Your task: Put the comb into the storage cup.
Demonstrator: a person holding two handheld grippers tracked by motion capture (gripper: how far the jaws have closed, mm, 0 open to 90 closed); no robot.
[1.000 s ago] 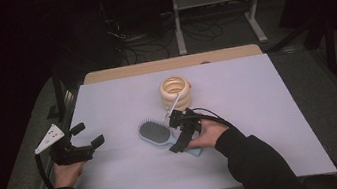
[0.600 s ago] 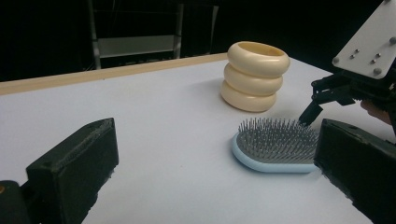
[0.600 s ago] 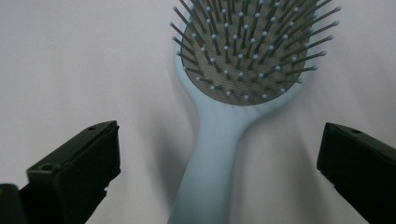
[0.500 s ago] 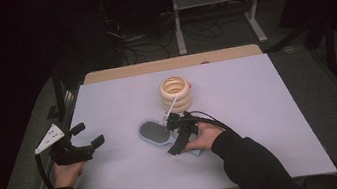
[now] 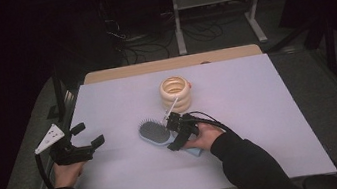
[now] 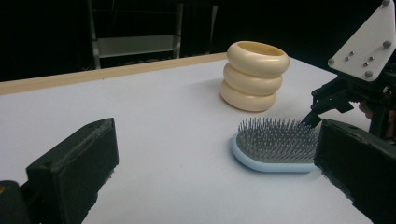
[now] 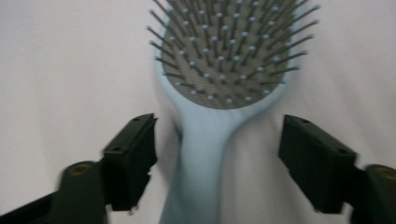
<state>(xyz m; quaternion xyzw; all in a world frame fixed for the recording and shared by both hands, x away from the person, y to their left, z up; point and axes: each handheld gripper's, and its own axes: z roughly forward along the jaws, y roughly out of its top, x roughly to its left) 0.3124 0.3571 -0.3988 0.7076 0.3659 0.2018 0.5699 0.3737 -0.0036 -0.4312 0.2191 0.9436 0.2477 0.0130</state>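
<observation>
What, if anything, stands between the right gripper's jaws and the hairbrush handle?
Nothing visible does. In the right gripper view the right gripper straddles the handle of the hairbrush, its jaws having just been closing, with bare table in the gaps. The pads do not yet touch it. The ring stack stands beyond the brush.

White table (image 5: 270, 109) with a bare wood strip along its far edge: blue hairbrush (image 5: 154, 132) flat, bristles up, near the centre; cream ringed holder (image 5: 175, 93) upright just beyond it.
</observation>
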